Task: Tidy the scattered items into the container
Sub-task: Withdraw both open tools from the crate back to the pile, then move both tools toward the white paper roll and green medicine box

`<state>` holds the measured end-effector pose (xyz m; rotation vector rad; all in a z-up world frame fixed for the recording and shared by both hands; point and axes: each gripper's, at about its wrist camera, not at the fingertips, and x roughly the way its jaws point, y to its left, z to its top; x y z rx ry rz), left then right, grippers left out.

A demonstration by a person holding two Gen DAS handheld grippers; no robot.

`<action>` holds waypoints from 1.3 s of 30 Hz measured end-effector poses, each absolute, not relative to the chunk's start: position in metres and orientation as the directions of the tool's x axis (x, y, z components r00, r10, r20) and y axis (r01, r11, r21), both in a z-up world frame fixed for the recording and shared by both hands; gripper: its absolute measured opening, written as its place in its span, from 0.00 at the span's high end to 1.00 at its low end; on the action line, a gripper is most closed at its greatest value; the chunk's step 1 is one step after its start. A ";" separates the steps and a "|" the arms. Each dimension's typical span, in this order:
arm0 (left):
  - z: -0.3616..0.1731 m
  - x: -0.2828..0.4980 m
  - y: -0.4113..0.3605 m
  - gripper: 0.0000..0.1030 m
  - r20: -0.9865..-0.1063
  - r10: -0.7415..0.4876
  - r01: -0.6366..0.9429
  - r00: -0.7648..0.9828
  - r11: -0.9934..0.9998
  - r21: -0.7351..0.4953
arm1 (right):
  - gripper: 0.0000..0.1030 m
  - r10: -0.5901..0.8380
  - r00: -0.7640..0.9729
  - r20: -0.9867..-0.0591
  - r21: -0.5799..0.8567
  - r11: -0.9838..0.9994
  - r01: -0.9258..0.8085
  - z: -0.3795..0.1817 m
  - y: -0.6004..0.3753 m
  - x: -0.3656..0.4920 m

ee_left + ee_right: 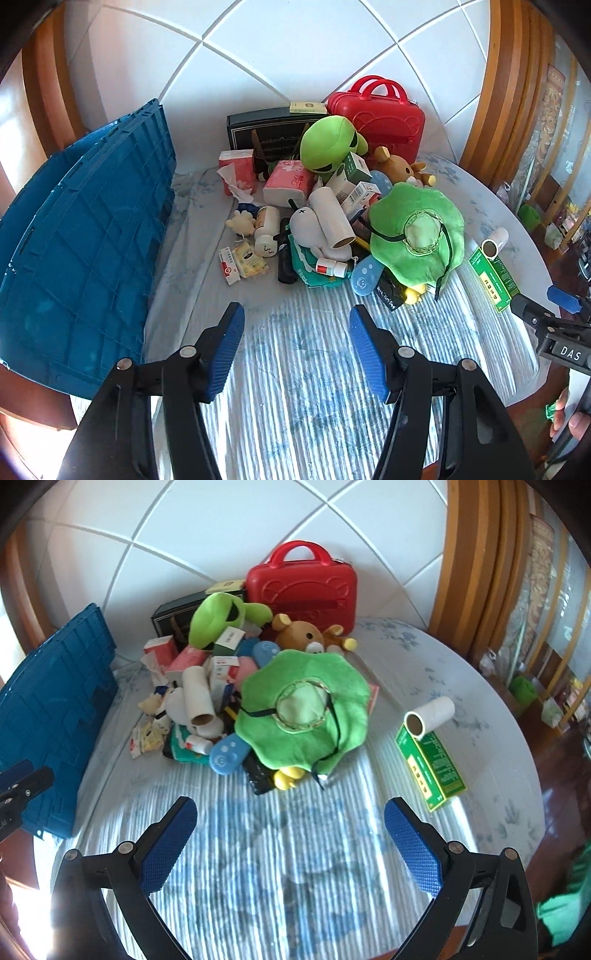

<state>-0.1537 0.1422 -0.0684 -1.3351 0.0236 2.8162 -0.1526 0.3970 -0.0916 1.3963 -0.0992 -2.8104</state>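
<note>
A heap of small items lies on the bed: a green plush hat (417, 232) (303, 709), a green alien toy (328, 144) (221, 616), a brown bear (399, 166) (303, 633), white paper rolls (332, 218) (197, 698), tissue packs (286, 182) and boxes. The blue crate (85, 236) (55, 709) stands at the left. Apart on the right lie a green box (430, 771) (493, 280) and a white roll (430, 714). My left gripper (297, 347) is open and empty, short of the heap. My right gripper (290, 843) is open and empty too.
A red case (380, 114) (301, 587) and a black box (266, 129) stand behind the heap against the white padded headboard (295, 48). Striped bedding (288, 867) lies under both grippers. Wooden furniture (480, 572) and the floor are at the right.
</note>
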 end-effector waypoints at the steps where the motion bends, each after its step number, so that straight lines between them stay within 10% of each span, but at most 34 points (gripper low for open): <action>1: -0.070 -0.156 0.143 0.43 -0.775 0.019 -0.031 -0.632 -1.000 0.001 | 0.00 -0.019 -0.600 -0.800 0.056 -0.998 -0.043 -0.093 0.403 -0.152; 21: -0.129 -0.200 0.162 0.43 -0.844 0.021 -0.046 -0.536 -0.999 0.004 | 0.00 0.098 -0.498 -0.862 0.038 -0.966 -0.255 -0.140 0.494 -0.148; 39: -0.167 -0.255 0.362 0.43 -0.887 0.057 -0.078 -0.458 -0.997 -0.024 | 0.00 0.033 -0.457 -0.889 0.039 -0.988 -0.147 -0.165 0.665 -0.235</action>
